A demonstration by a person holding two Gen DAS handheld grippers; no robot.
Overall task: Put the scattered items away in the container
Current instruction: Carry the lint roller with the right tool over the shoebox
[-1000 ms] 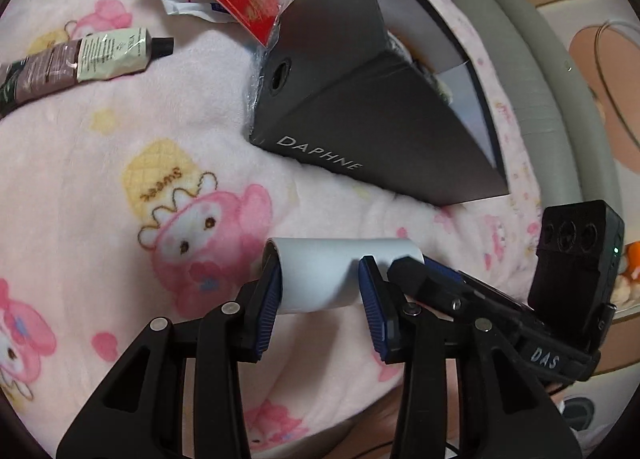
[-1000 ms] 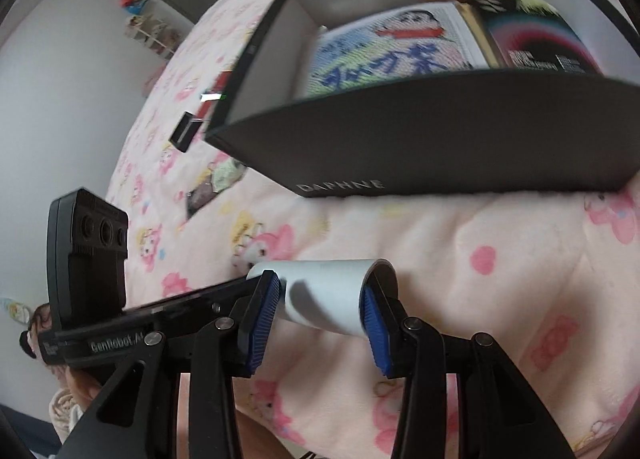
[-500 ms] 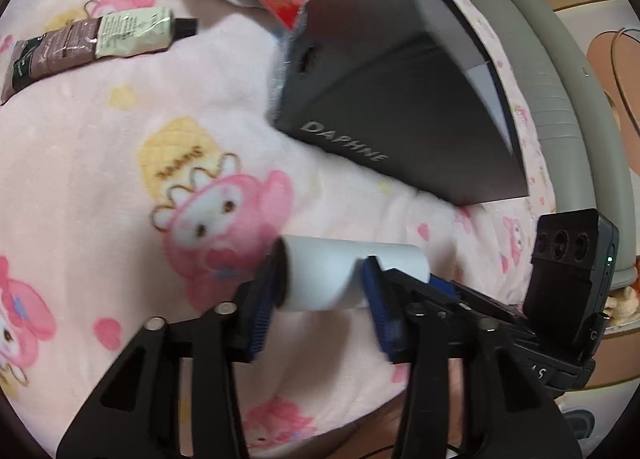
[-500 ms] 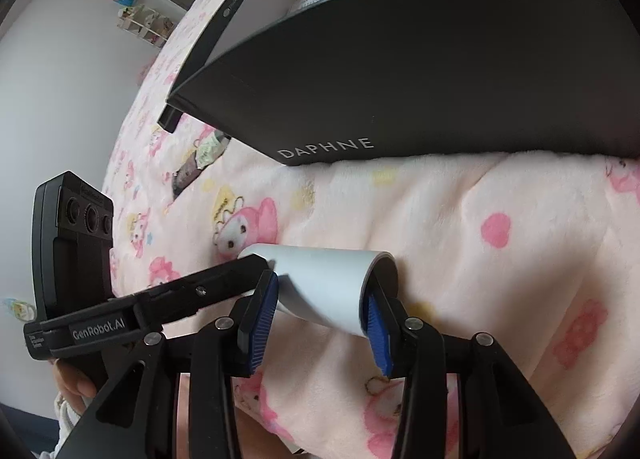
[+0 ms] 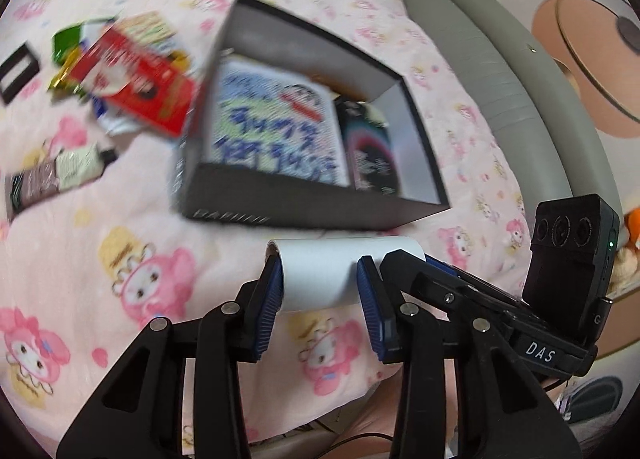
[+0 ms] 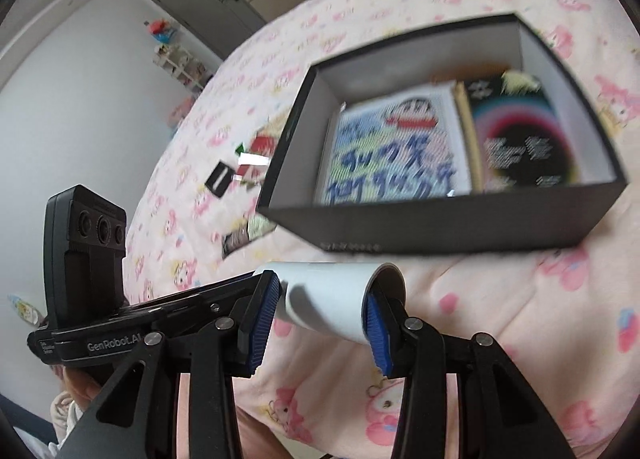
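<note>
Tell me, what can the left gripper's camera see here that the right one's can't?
Only the left wrist view shows the grey padded bed edge and the green and gold wrappers. Only the right wrist view shows the grey door and the white wall. Both show the white roll, held by both grippers, and the black box with two packs inside.

Soft even light; motion blur on box [image 5: 280, 215]; fisheye-bent edges.
</note>
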